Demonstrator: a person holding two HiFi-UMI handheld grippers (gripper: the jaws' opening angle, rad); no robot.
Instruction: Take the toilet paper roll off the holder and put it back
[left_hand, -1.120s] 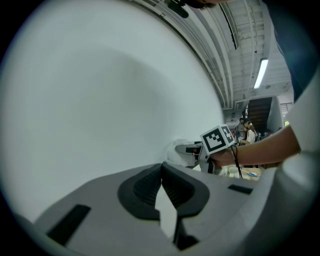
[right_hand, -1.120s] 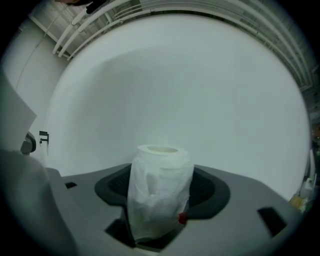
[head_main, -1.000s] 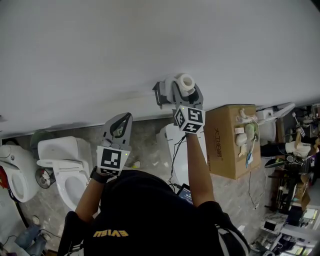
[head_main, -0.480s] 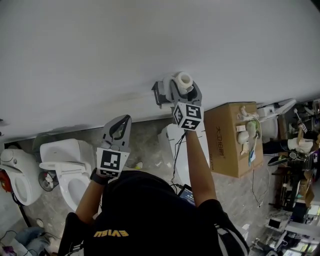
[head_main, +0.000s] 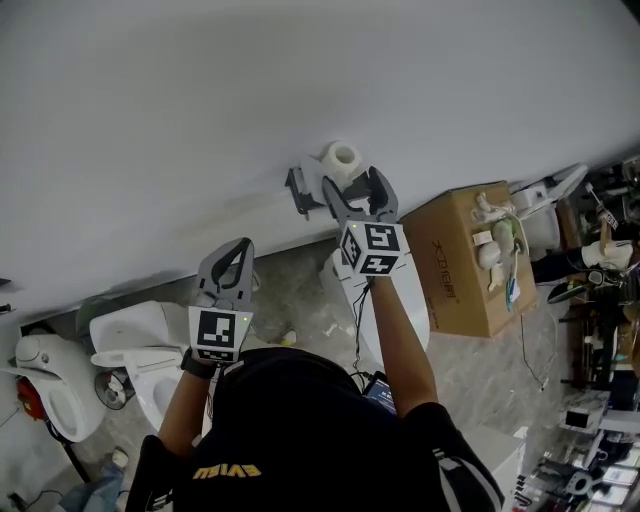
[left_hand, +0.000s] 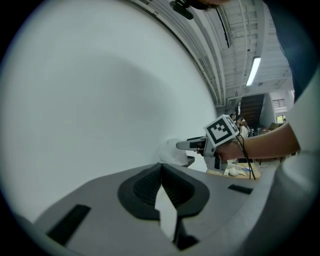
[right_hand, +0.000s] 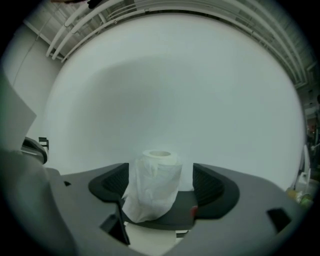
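A plain white wall (head_main: 300, 80) fills the far side of the scene, evenly lit and bare. Below it runs a grey, marbled tile floor (head_main: 295, 265). On the left stand two white toilets (head_main: 130, 345), side by side with lids up. To the right a brown cardboard box (head_main: 465, 265) sits on the floor, near cluttered shelving (head_main: 600, 340). Overhead, a strip light (left_hand: 254, 71) glows among pale ceiling beams (left_hand: 220, 45).
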